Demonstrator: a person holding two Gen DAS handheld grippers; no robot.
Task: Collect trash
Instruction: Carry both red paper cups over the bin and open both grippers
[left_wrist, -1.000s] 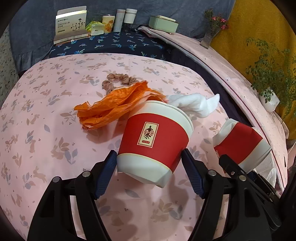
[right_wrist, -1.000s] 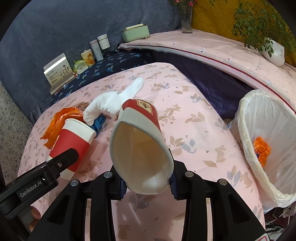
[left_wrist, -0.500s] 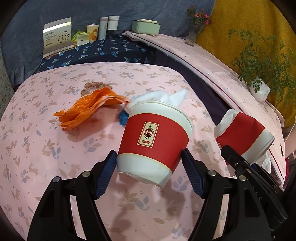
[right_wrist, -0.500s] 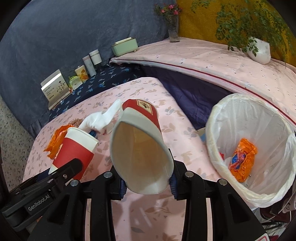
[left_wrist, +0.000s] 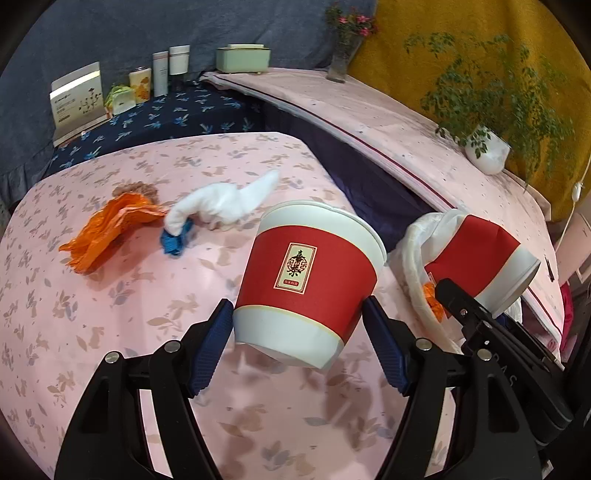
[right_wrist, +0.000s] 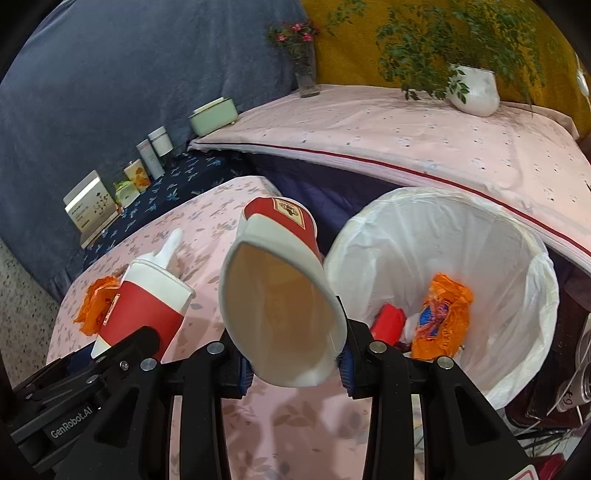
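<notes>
Both claws (left_wrist: 297, 347) (right_wrist: 293, 363) clamped, angled downward

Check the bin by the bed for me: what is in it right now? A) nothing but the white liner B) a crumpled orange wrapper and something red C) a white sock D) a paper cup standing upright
B: in the right wrist view a crumpled orange wrapper and a red item lie at the bottom of the white-lined bin.
</notes>
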